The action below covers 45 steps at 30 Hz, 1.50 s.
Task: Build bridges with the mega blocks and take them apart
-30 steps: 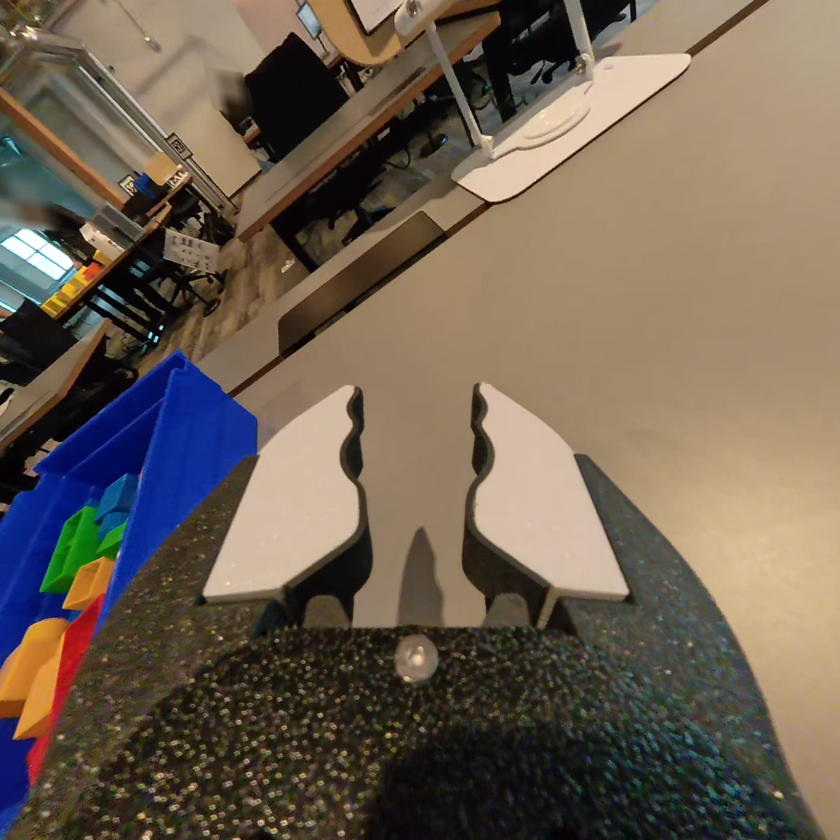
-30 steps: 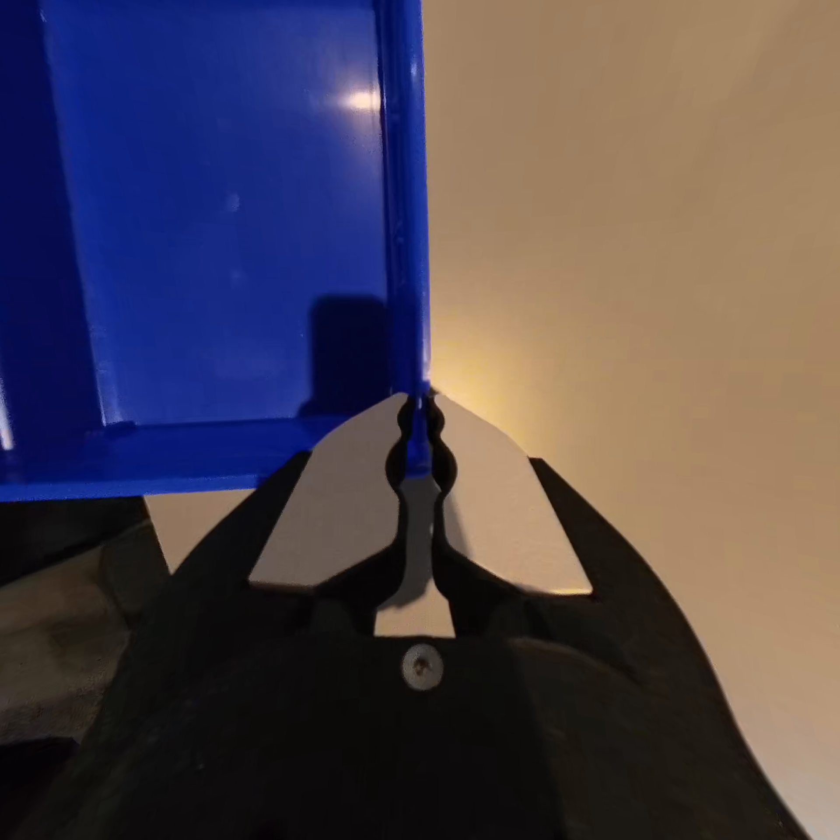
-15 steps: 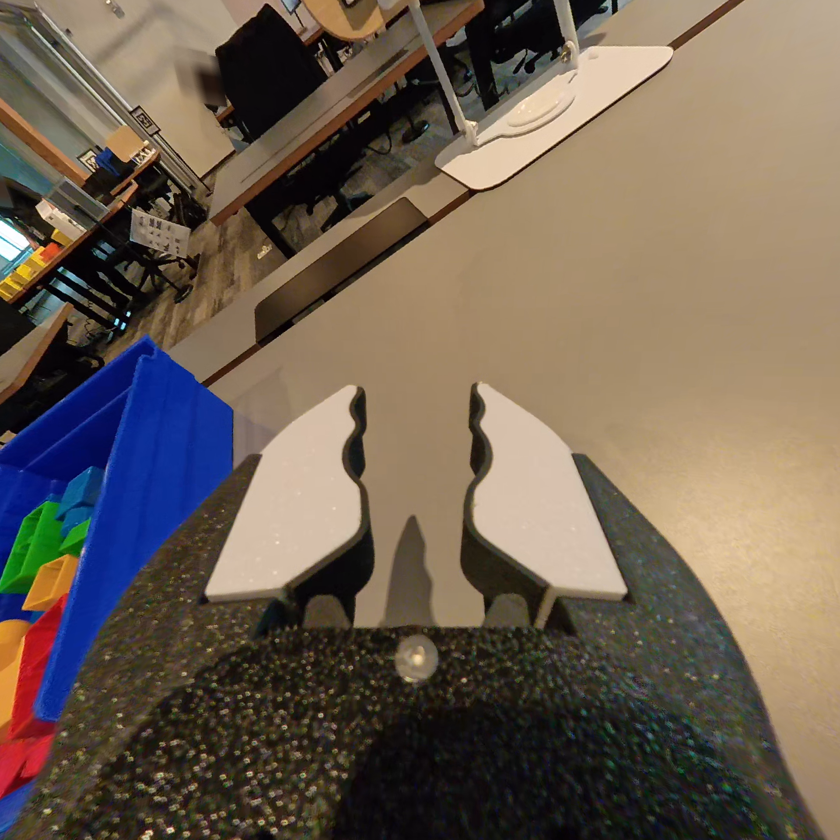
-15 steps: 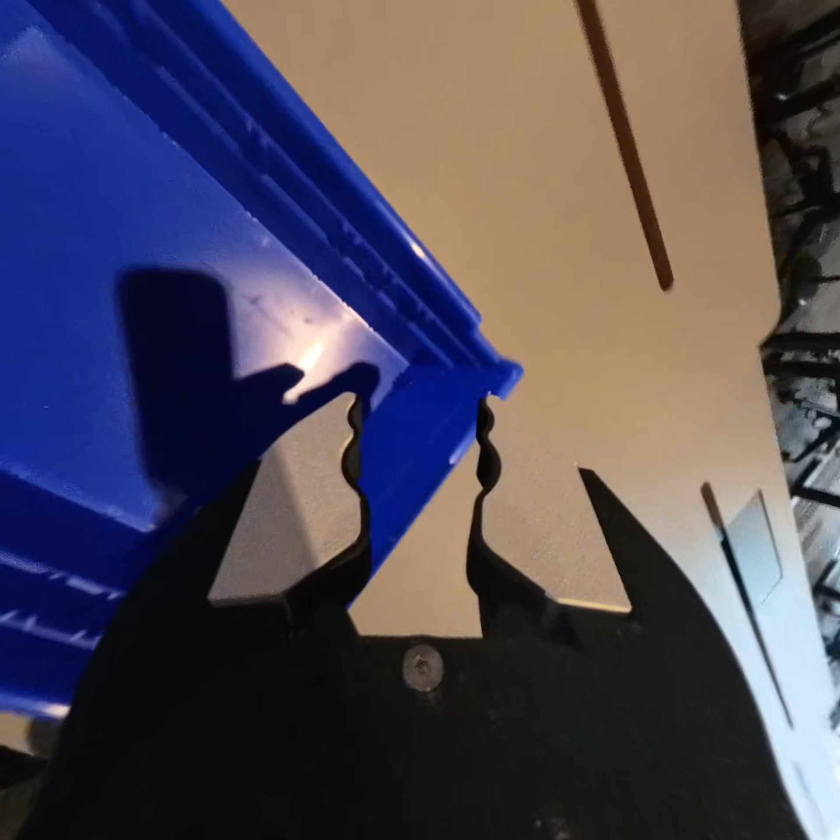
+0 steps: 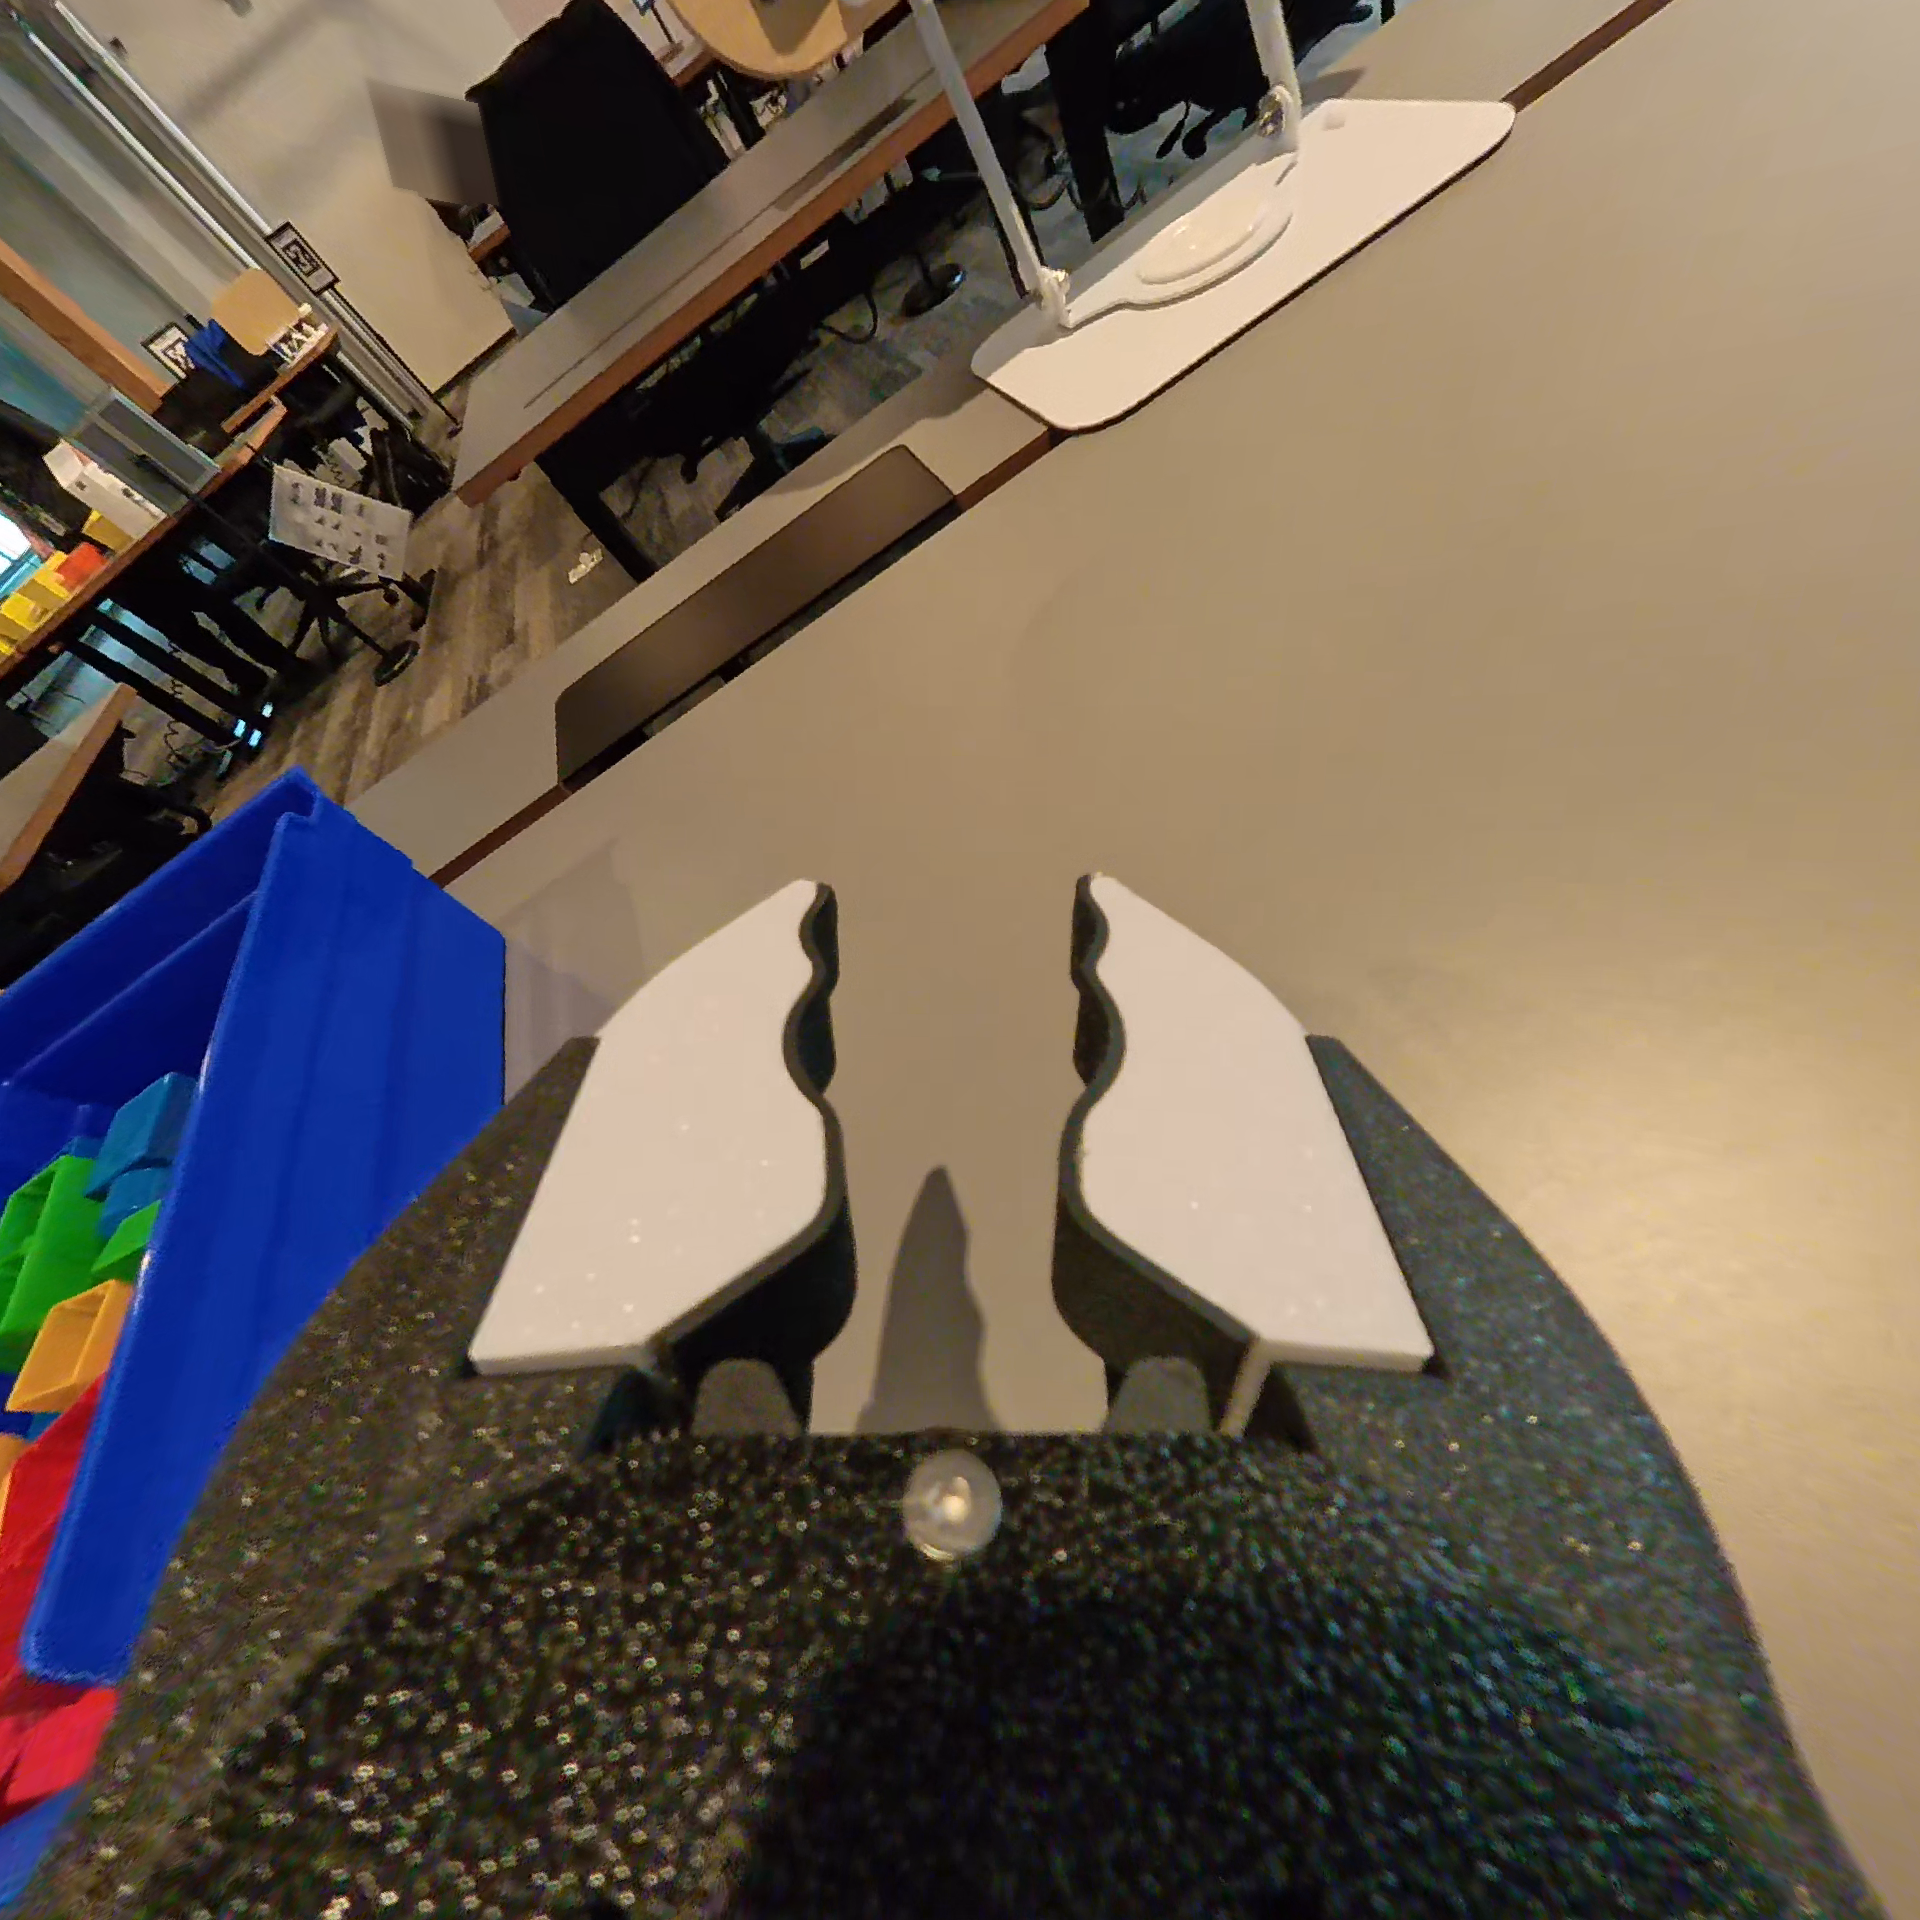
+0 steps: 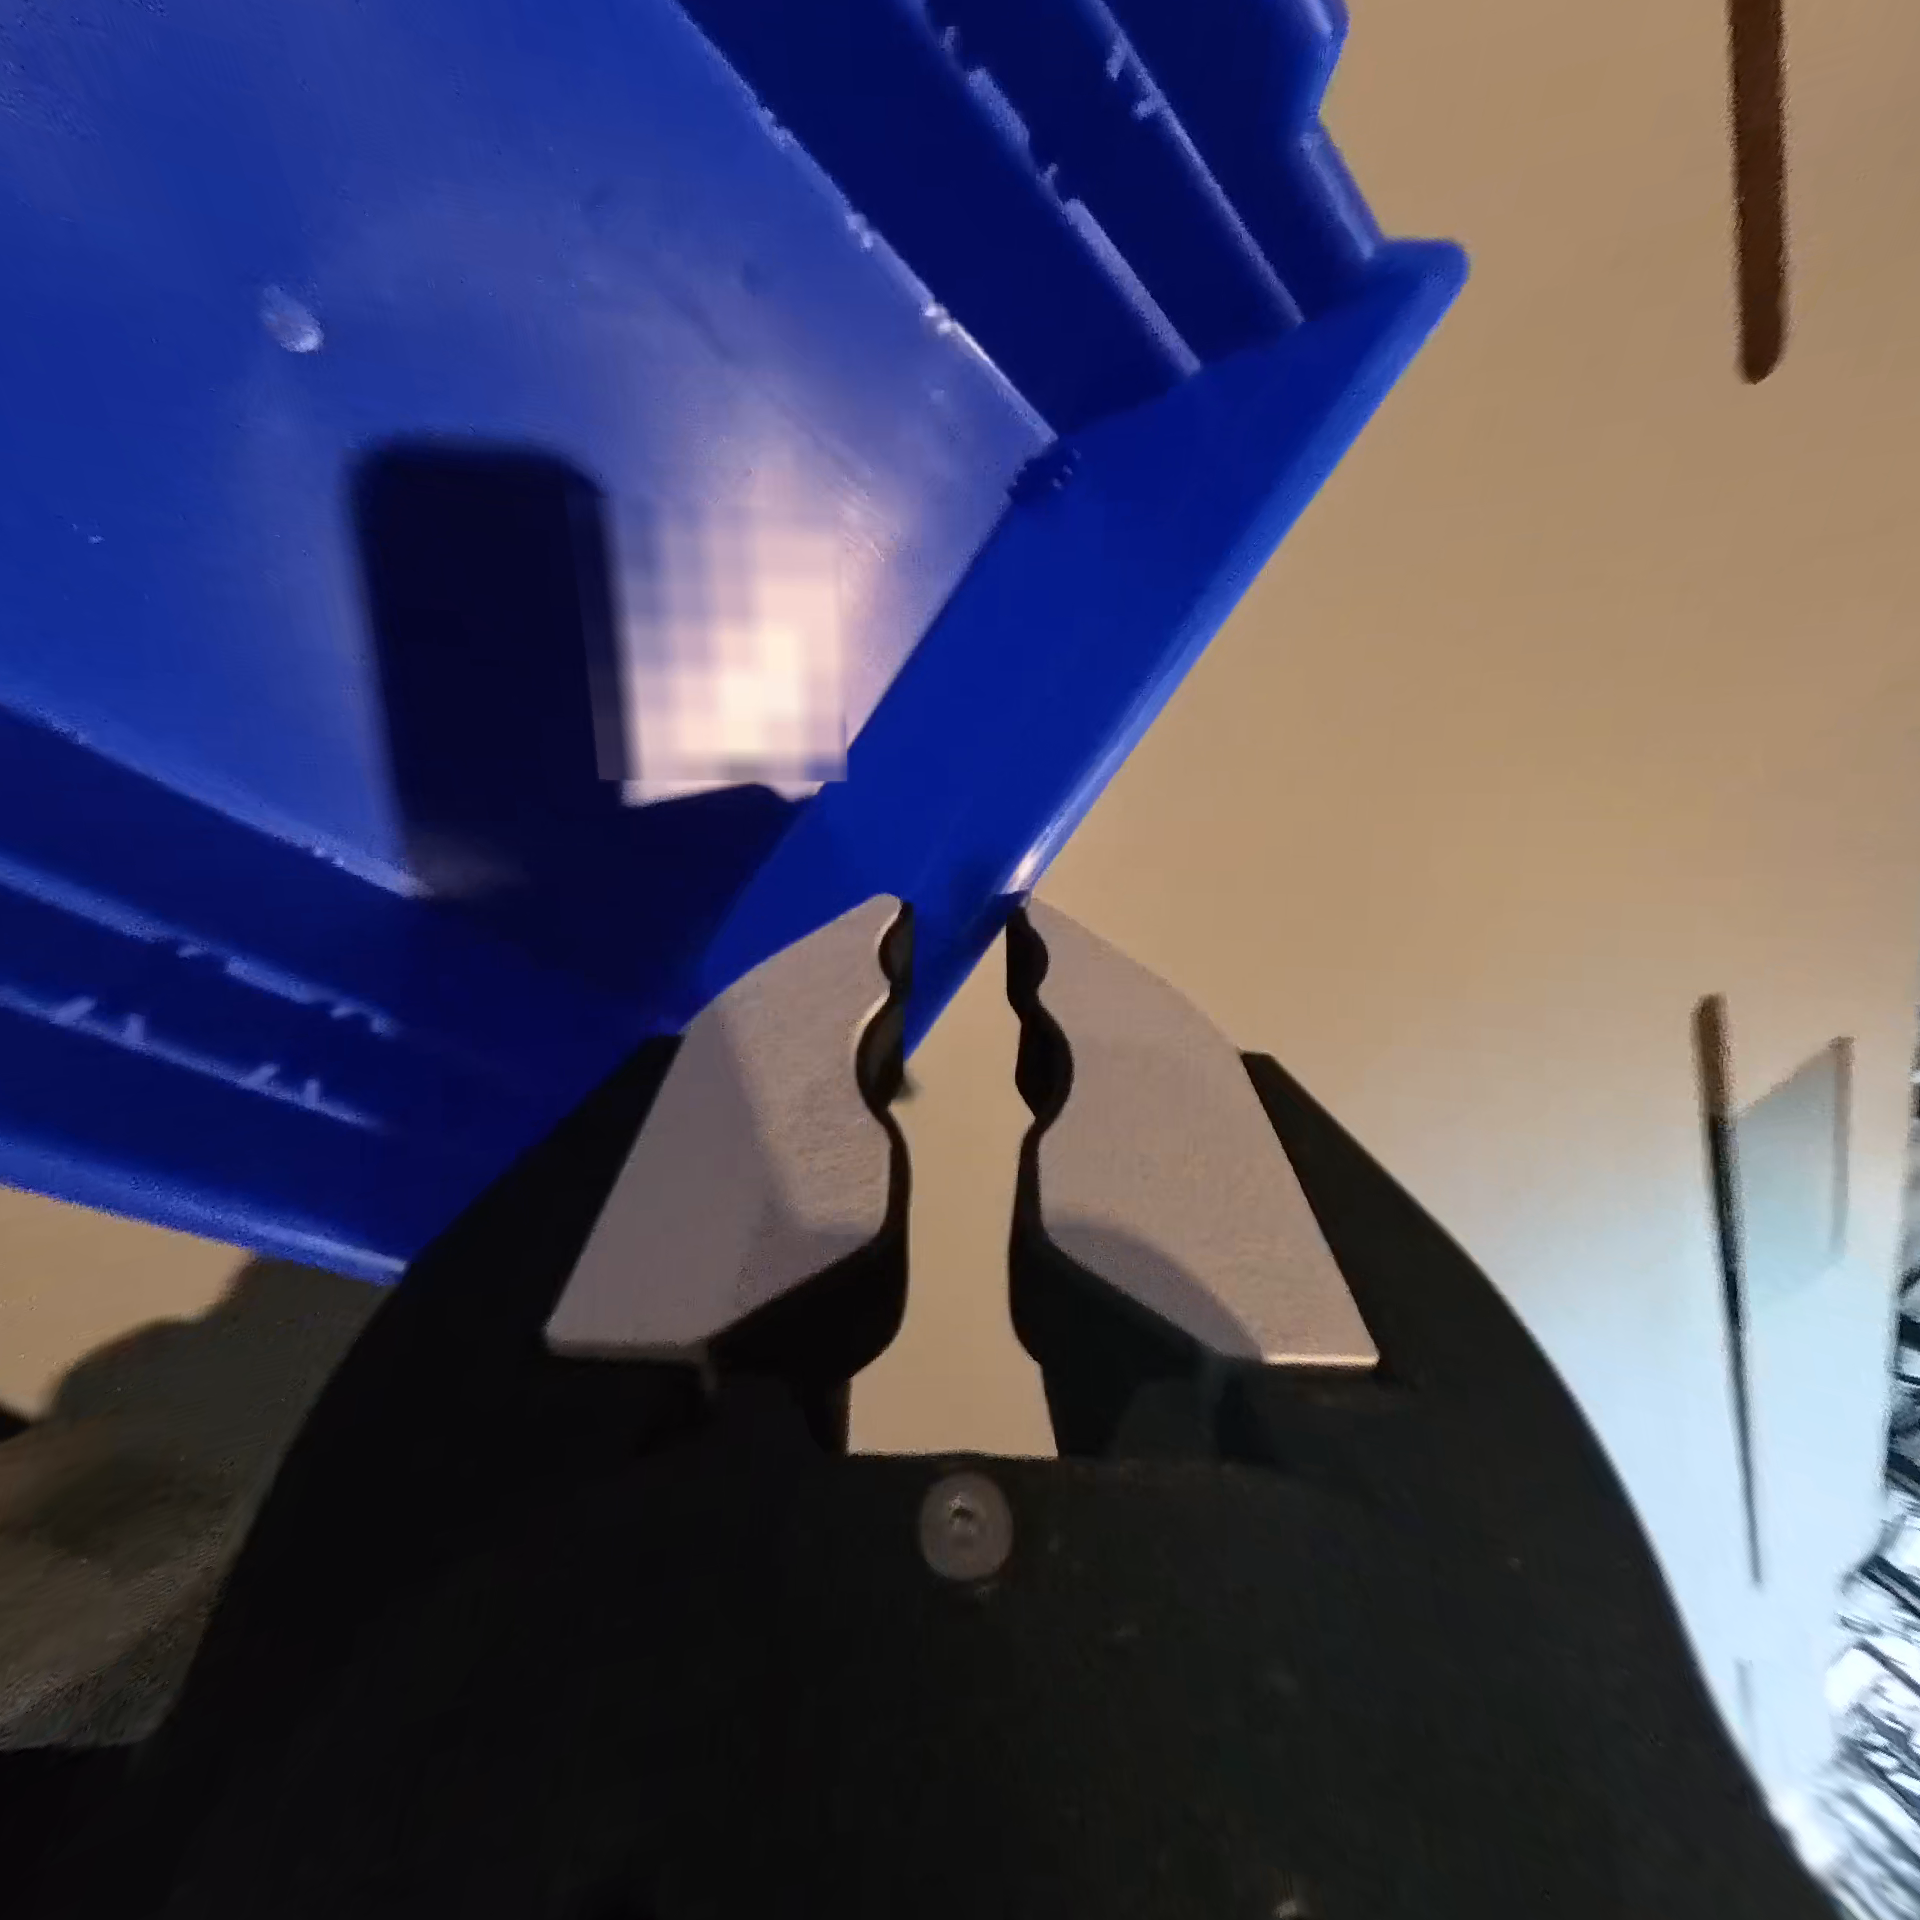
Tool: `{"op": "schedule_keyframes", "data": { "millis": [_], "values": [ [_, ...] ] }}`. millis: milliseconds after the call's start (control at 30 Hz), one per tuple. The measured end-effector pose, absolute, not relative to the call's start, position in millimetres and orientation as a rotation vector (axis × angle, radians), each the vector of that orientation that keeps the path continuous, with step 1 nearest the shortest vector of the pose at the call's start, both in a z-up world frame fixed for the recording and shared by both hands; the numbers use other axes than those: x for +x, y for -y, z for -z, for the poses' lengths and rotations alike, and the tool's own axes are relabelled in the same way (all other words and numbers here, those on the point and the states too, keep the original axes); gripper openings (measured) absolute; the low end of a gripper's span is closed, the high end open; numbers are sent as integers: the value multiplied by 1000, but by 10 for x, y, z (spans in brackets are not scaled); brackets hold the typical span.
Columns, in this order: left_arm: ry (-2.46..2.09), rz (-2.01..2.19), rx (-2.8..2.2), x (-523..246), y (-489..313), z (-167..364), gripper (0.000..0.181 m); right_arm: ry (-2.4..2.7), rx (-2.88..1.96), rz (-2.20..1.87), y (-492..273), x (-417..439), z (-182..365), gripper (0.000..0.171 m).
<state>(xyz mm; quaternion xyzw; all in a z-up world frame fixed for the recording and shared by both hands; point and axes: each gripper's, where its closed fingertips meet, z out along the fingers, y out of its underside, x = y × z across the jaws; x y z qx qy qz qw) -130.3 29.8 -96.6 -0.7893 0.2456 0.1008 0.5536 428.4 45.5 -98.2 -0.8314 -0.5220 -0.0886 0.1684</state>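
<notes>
At the desk's (image 5: 1455, 727) near left corner, the blue bin (image 5: 343, 1091) sits just beside the left gripper (image 5: 951, 904).

Change over the last second: the right gripper (image 6: 956, 914) was clamped on the bin's thin edge, spread wide half a second ago, and has now narrowed again around a thicker corner flange of the bin (image 6: 1091, 623). The flange lies between the fingers (image 6: 800, 1122), touching the left one; a sliver of gap shows on the other side, so not yet a firm hold. The bin looks tilted in this view.

Reading: regrip for tipping or dragging the bin, probably to get blocks out. No building begun.

Left gripper: fingers (image 5: 686, 1143) well apart, holding nothing, hovering over bare desk.

Bin contents: loose blocks (image 5: 73, 1278), green, blue, orange, red, heaped. None on the desk.
</notes>
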Motion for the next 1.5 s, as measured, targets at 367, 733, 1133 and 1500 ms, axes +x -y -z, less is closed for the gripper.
{"op": "schedule_keyframes", "data": {
  "millis": [367, 733, 1133, 1500],
  "values": [
    [-601, -224, -1894, -1278, -295, 1028, 42, 1151, -2097, 850, -1550, 5006, 630, 35],
    [-595, -224, -1907, -1272, -296, 1057, 42, 446, -2002, 32, 400, 4717, 405, 74],
    [-621, -226, -1922, -1191, -283, 1100, 42, 664, -2314, -4, 673, 4517, 1142, 39],
    [-639, -209, -1933, -1143, -274, 1136, 42, 362, -2207, 147, -44, 5411, 1144, 10]
  ]
}}
